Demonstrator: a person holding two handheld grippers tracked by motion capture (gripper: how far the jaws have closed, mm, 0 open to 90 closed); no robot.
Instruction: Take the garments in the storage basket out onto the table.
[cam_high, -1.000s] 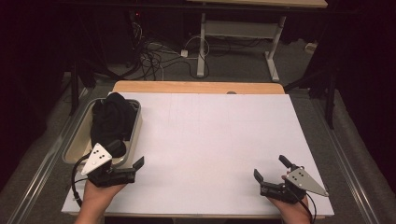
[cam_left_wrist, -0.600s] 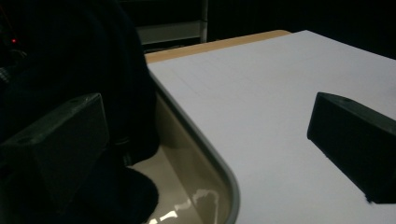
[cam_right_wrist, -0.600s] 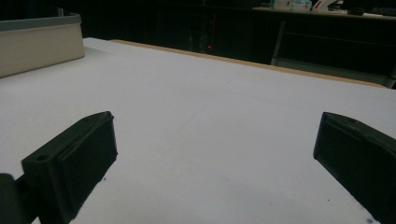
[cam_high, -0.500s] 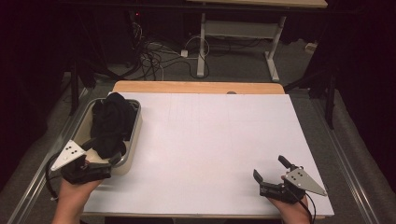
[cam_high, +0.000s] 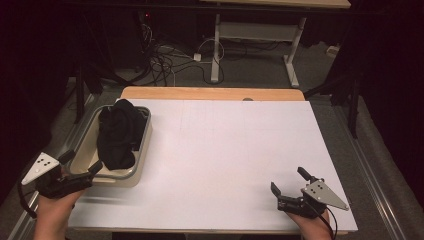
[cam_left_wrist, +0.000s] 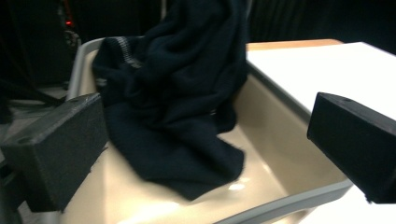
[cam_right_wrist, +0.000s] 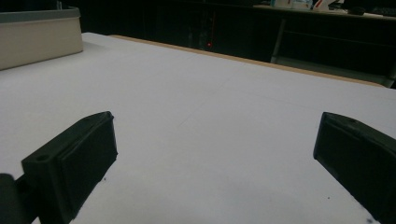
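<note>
My left hand-held gripper (cam_high: 80, 169) sits at the near end of the beige tray (cam_high: 145, 145), jaws spread wide, aimed along the tray at the dark garment (cam_high: 120, 137) heaped inside it. In the left gripper view the cloth (cam_left_wrist: 180, 98) lies between and beyond the two pads, apart from both, its lowest fold draped on the tray floor.

I judge the step in hand to be reaching in to take hold of that garment. To do it well, I want to go in over the near rim rather than into it, keep the jaws spread until a thick fold sits fully between them, and bite the bulk of the heap, not a thin trailing edge that could slip out.

My right hand-held gripper (cam_high: 291, 185) rests near the front right corner of the white table (cam_high: 235, 150), jaws also spread, holding nothing, well apart from the tray.
</note>
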